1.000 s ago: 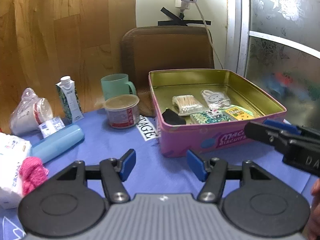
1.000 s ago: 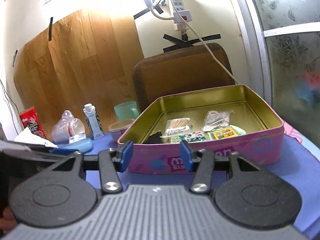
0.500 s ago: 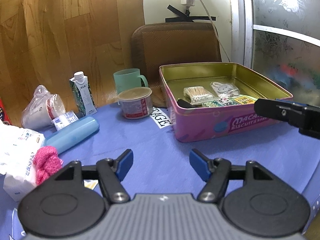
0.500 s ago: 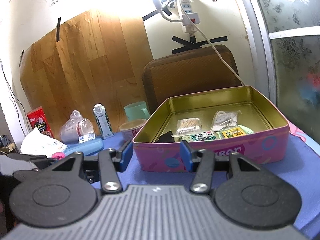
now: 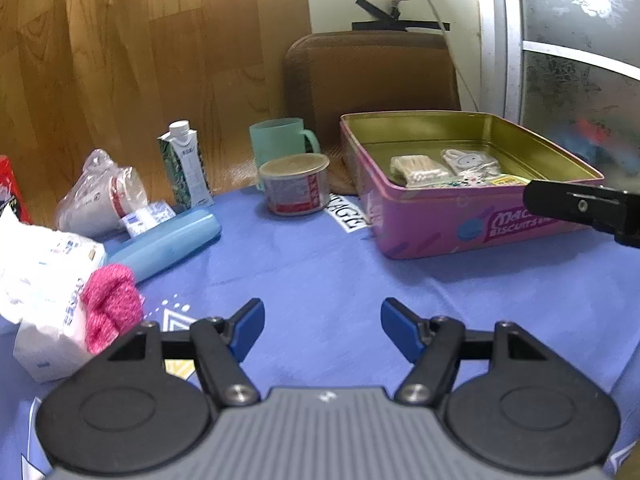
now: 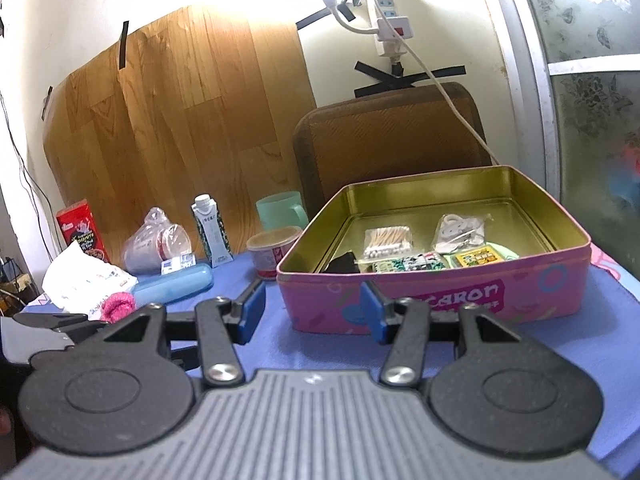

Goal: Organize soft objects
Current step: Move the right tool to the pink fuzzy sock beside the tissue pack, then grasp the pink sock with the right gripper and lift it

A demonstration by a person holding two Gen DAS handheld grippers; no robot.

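- The left gripper [image 5: 322,330] is seen nearest in its own view, held over the blue cloth [image 5: 320,280]; its jaws have just been opening, stand moderately apart, and nothing is held between them.
- The right gripper [image 6: 312,312] is seen low over the same cloth just in front of the pink tin; its jaws stand apart and nothing is gripped by the blue pads.
- In the left wrist view the right gripper's black finger is seen at the right edge, in front of the tin's near corner.
- A pink knitted soft item [image 5: 112,306] is found to the left of the left gripper, lying against a white tissue pack [image 5: 44,280] on the cloth.
- Just beyond these a light blue oblong case [image 5: 166,244] is laid flat, and behind it a bagged paper cup [image 5: 100,198] is lying on its side.
- A small carton [image 5: 186,166] is stood upright beside the bagged cup; a red-labelled tub [image 5: 295,184] and a green mug [image 5: 280,140] are placed further right.
- The pink tin [image 6: 440,296] is left open at the right; cotton swabs [image 6: 390,240], a clear bagged item [image 6: 460,232], a black item [image 6: 342,262] and small flat packets are held inside it.
- A brown chair back [image 6: 392,140] and a wood-patterned panel [image 6: 180,120] are seen behind the table.
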